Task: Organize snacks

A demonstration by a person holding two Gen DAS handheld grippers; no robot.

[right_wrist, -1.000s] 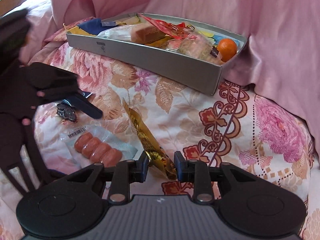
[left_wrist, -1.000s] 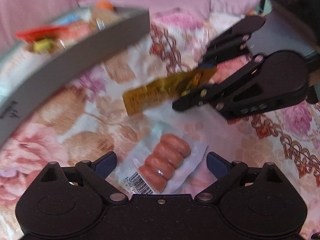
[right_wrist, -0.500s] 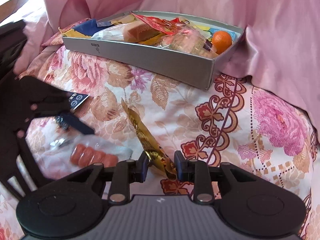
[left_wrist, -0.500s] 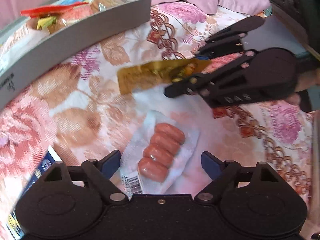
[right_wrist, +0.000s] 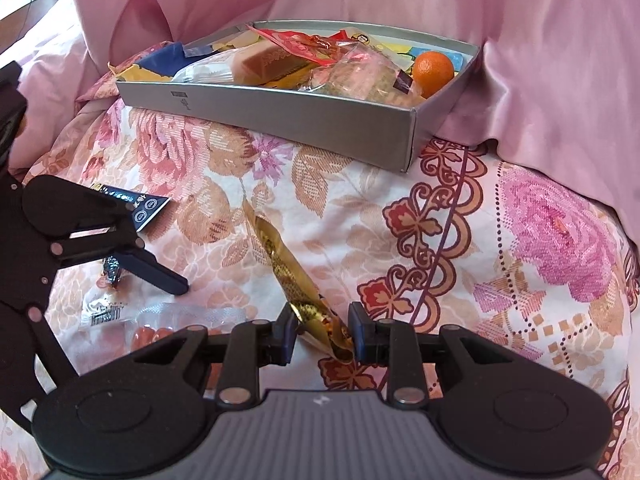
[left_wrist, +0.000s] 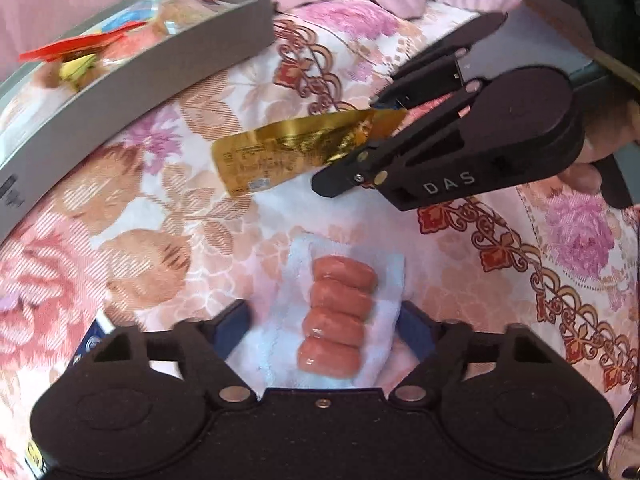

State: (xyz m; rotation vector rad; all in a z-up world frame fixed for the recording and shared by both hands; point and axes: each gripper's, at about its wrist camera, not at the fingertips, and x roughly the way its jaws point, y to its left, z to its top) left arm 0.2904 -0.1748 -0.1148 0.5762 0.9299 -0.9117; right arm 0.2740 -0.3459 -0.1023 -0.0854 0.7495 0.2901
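Note:
A clear pack of small sausages (left_wrist: 338,316) lies on the flowered cloth between the fingers of my open left gripper (left_wrist: 326,330), which is low over it. My right gripper (right_wrist: 322,330) is shut on one end of a long gold snack packet (right_wrist: 280,260) and holds it above the cloth; the packet (left_wrist: 288,152) and the right gripper (left_wrist: 376,136) also show in the left wrist view. The grey snack box (right_wrist: 320,120) holds several wrapped snacks and an orange (right_wrist: 433,70); in the left wrist view the box (left_wrist: 132,80) is at the upper left.
A dark blue packet (right_wrist: 146,206) and a small wrapped candy (right_wrist: 112,274) lie on the cloth near my left gripper (right_wrist: 160,270). Pink fabric (right_wrist: 520,40) rises behind and to the right of the box.
My left gripper has moved forward and lower so the sausage pack now sits between its fingers. My right gripper has kept hold of the gold packet and lifted it toward the box.

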